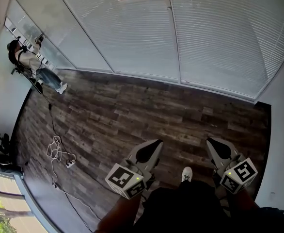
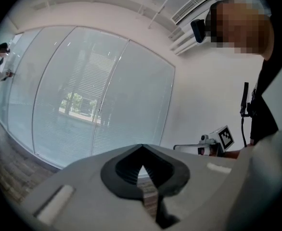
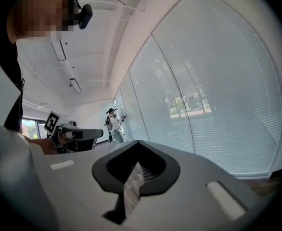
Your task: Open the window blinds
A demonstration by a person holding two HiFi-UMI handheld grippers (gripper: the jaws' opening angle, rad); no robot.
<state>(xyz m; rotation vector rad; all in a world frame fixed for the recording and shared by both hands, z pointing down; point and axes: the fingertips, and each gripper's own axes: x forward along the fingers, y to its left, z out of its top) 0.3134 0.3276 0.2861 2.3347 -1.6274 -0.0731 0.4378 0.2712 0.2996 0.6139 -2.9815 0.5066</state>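
Blinds point(image 1: 132, 33): fully lowered, along the far edge of the plank floor point(image 1: 132, 115). Slats likely light, thin and easily kinked, so take a cord or wand instead; none discernible. Your left gripper point(image 1: 154, 147) and right gripper point(image 1: 214, 145) are clenched, empty, over the floor's near edge. Cable point(image 1: 57, 152) on the floor's left side; another person point(image 1: 33, 64) at its far-left corner.
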